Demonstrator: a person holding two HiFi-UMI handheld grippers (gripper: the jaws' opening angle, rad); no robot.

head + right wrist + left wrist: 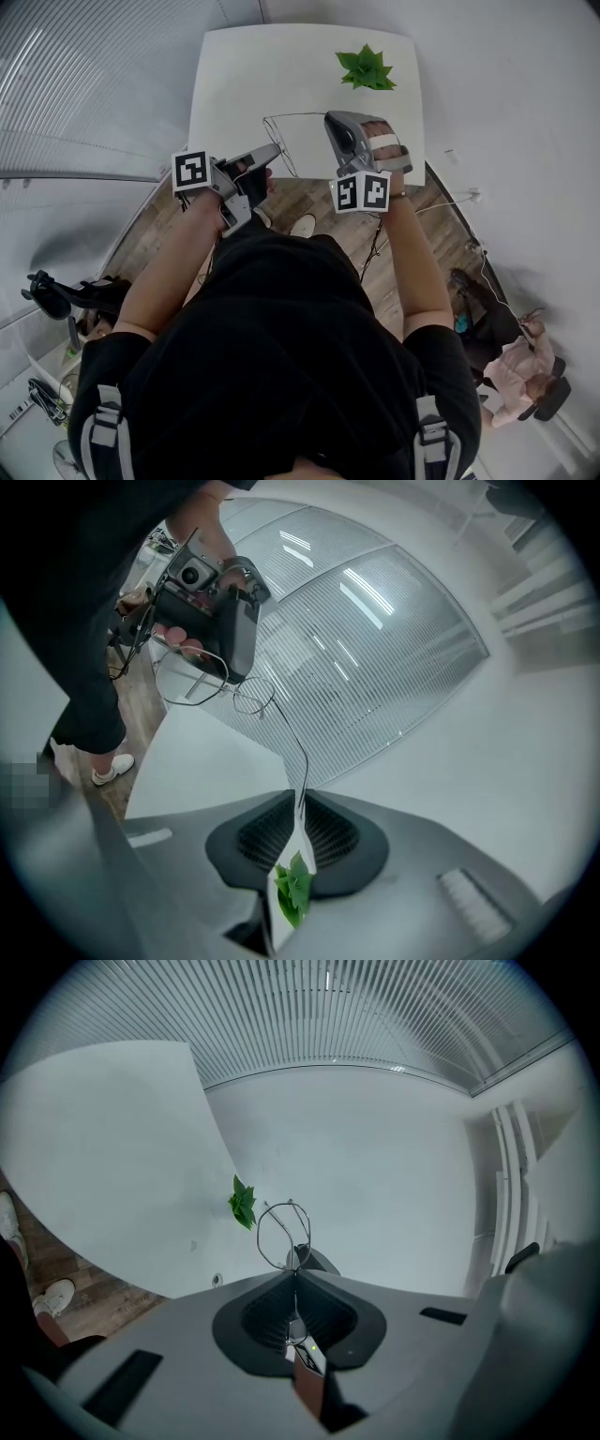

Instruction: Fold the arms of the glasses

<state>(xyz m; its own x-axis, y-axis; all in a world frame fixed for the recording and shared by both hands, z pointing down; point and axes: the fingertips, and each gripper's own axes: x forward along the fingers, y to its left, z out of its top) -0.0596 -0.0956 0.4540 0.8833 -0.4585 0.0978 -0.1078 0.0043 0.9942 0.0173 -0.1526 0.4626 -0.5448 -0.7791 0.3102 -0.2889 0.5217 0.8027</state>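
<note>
Above the near edge of the white table point(234, 84), with wooden floor point(291, 192) below and a ribbed wall panel point(84, 84) at the left, thin wire glasses point(281, 142) hang in the air between both grippers. The left gripper point(274, 153) has its fingers clenched on the wire just beside a lens rim. The right gripper point(330, 119) has its fingers pinched on one arm. A green leafy plant point(366, 70) sits at the table's far side, well apart. The person's black shirt point(281, 347) hides much of the floor, and the hinges are too fine to make out.
</note>
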